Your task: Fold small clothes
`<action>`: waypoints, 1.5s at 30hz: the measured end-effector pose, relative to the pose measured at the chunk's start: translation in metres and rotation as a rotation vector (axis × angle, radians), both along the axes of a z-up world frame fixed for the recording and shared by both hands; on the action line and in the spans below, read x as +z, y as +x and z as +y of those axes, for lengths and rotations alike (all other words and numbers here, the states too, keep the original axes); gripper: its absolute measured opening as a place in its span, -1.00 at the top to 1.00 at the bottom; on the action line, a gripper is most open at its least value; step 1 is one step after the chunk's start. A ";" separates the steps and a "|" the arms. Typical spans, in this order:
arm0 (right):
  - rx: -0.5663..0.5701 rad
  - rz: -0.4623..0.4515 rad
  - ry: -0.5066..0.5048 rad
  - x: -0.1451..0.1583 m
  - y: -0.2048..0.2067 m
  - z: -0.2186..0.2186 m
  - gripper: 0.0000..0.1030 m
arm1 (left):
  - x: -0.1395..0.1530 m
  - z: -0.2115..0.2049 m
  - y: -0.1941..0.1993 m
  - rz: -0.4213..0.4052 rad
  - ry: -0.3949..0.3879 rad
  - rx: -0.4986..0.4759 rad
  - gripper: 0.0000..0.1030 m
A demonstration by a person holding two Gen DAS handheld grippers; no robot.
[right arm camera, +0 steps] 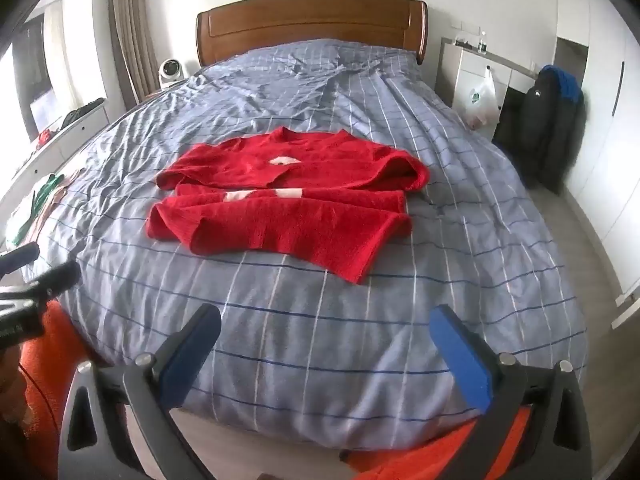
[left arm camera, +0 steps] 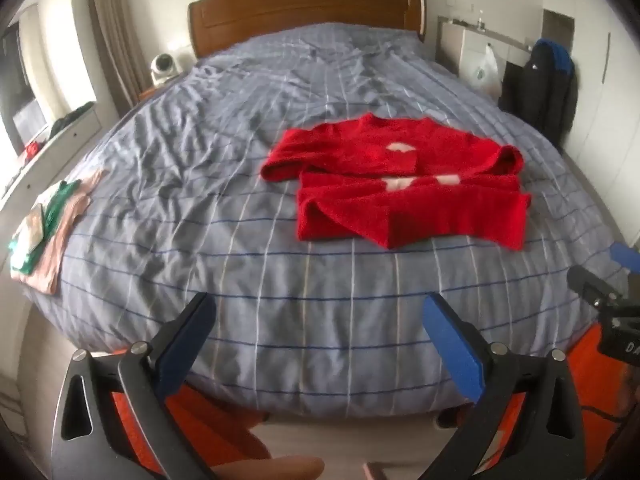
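Through the left wrist view we hold the left gripper (left arm camera: 320, 314) spread wide and empty over the bed (left arm camera: 280, 280) edge, the red sweater (left arm camera: 400, 184) ahead and right, while through the right view our right gripper (right arm camera: 326, 326) gapes wide, sweater (right arm camera: 288, 204) ahead and slightly left.

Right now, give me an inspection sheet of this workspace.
Surface: bed with wrinkled blue checked cover.
Job's things: red sweater lies mid-bed, partly folded, sleeves across the body.
Clutter: pile of pink and green clothes at the bed's left edge.
Grippers: left gripper and right gripper both open, empty, short of the sweater.
Cables: nothing seen.
Surroundings: wooden headboard, small fan, plastic bag, dark jacket.
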State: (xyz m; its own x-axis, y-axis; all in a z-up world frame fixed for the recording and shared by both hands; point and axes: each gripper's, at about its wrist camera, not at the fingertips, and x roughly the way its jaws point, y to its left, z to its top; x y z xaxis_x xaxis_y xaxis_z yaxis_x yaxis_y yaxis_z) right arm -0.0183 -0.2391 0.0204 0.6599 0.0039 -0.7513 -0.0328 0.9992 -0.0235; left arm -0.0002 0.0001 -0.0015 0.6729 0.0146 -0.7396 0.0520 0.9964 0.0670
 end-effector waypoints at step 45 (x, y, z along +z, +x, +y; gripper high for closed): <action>-0.034 0.043 0.016 -0.017 0.006 0.006 -0.99 | -0.027 -0.004 0.008 0.119 0.027 -0.026 -0.99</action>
State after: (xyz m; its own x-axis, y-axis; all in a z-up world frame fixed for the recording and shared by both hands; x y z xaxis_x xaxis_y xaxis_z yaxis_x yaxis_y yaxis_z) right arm -0.0128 -0.2335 0.0035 0.6273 -0.0059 -0.7788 0.0004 1.0000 -0.0072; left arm 0.0080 -0.0041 -0.0286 0.5811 0.0191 -0.8136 0.0868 0.9926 0.0852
